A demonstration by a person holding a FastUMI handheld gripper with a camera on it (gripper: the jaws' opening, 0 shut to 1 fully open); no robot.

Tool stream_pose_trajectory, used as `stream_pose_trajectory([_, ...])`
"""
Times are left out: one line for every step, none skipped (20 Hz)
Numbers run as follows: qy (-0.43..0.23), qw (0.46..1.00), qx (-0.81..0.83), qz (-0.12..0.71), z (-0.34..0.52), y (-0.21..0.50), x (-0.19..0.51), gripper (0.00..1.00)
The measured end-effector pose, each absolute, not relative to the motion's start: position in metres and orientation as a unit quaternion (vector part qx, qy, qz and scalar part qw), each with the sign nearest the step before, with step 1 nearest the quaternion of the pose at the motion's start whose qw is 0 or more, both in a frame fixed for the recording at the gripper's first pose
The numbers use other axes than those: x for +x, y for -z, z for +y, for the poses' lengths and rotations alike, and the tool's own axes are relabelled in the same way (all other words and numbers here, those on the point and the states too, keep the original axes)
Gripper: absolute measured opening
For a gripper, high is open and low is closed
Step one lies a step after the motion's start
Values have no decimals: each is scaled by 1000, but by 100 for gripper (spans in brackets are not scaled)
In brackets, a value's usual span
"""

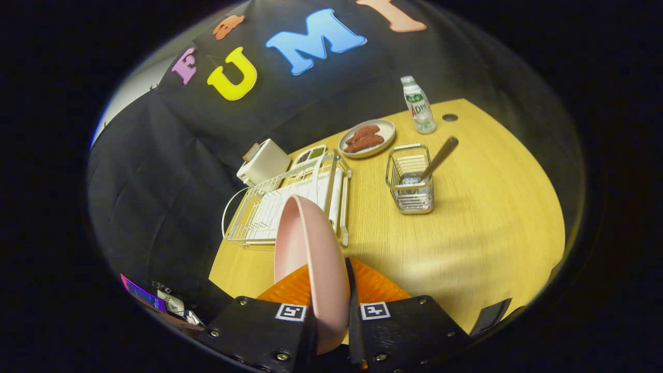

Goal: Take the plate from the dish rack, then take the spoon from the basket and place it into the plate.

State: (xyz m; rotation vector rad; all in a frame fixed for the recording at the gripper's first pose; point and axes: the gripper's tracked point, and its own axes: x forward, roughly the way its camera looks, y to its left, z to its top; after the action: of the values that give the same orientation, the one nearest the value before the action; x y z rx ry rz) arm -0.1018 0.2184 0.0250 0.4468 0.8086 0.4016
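Your tool (330, 316) is closed down on the pink plate (311, 259), one finger on each face of it, so the plate stands on edge between them and rises just ahead of the fingertips. It is clear of the dish rack (290, 202), which sits just beyond it on the desk (466, 223). By the look of it, the first part of the job is done: the plate is out of the rack and in your grip, though not yet set down. What remains is to lay the plate on the desk, fetch the spoon (437, 158) and put it in the plate.

The plate is smooth, matt and shallow, with a rounded rim; it looks like plastic or glazed ceramic, I cannot tell which. The rack is white coated wire with thin parallel bars and a curved end loop. To its right, well apart, the basket (410, 178) is a square cage of shiny metal wire, and the spoon leans in it, handle up and tilted away to the right. The desk is pale wood grain, flat and bare ahead of your fingers.
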Motion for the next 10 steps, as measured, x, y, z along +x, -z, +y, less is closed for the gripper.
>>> stream_pose_trajectory([-195, 869, 219, 399, 220, -13, -104, 24])
stream_pose_trajectory([-200, 861, 220, 413, 224, 0, -106, 24])
stream_pose_trajectory([-207, 854, 220, 424, 228, 13, -108, 24])
stream_pose_trajectory([-214, 848, 220, 433, 232, 22, -110, 24])
stream_pose_trajectory([-217, 841, 221, 443, 232, 27, -113, 24])
stream_pose_trajectory([-223, 838, 218, 448, 239, 36, -112, 24])
stream_pose_trajectory([-232, 835, 218, 449, 245, 42, -111, 24])
stream_pose_trajectory([-234, 832, 220, 453, 248, 46, -110, 24])
stream_pose_trajectory([-237, 827, 223, 458, 253, 54, -110, 24])
stream_pose_trajectory([-237, 824, 227, 463, 256, 58, -109, 24])
